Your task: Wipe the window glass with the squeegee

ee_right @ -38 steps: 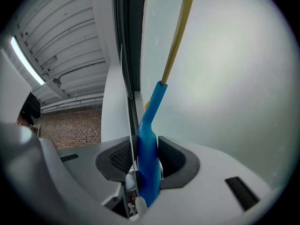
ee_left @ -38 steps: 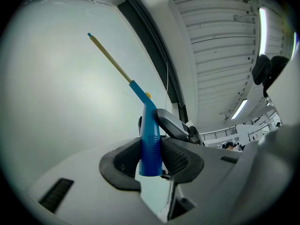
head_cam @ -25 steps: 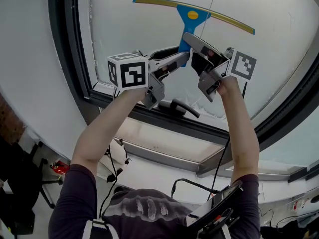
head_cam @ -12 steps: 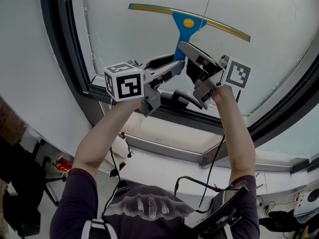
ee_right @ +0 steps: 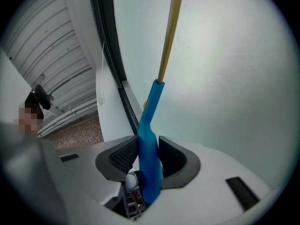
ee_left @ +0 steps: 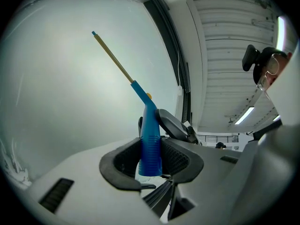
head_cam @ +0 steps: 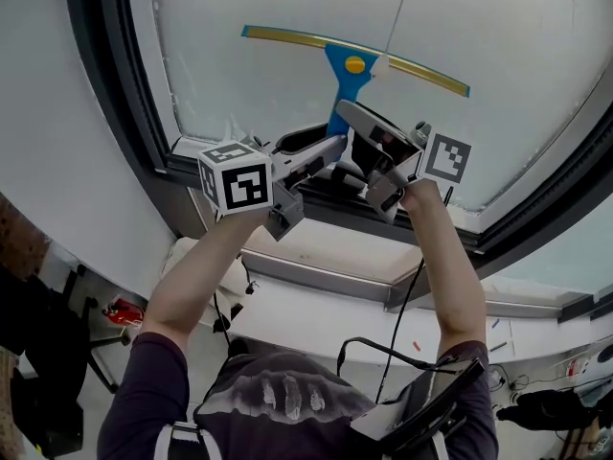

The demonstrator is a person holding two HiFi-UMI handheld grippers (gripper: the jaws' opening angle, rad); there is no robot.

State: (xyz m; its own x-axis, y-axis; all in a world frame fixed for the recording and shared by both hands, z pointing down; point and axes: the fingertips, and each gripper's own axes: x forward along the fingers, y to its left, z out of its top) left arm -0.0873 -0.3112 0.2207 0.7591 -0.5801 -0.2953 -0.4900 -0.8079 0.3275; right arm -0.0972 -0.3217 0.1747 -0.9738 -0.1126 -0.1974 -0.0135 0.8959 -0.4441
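Observation:
The squeegee [head_cam: 347, 68] has a blue handle and a long yellowish blade that lies flat on the pale window glass [head_cam: 278, 3]. Both grippers hold the handle from below, close to the window's bottom frame. My left gripper [head_cam: 326, 149] reaches in from the left, and its pads are pressed on the blue handle [ee_left: 150, 142]. My right gripper [head_cam: 362, 123] comes in from the right, shut on the same handle [ee_right: 149, 158]. In the left gripper view the blade [ee_left: 112, 56] slants up and left across the glass. The blade [ee_right: 168, 32] runs straight up in the right gripper view.
A dark window frame [head_cam: 115, 94] borders the glass on the left and along the bottom. A black window lever [head_cam: 335, 175] sits just under the grippers. Below it is a pale sill [head_cam: 316, 257]. A cable [head_cam: 412, 295] hangs from the right gripper. Equipment lies on the floor.
Both grippers have come down the glass with the squeegee, from mid-pane to near the bottom frame. The black window lever is now mostly hidden behind them. The grip on the handle is unchanged.

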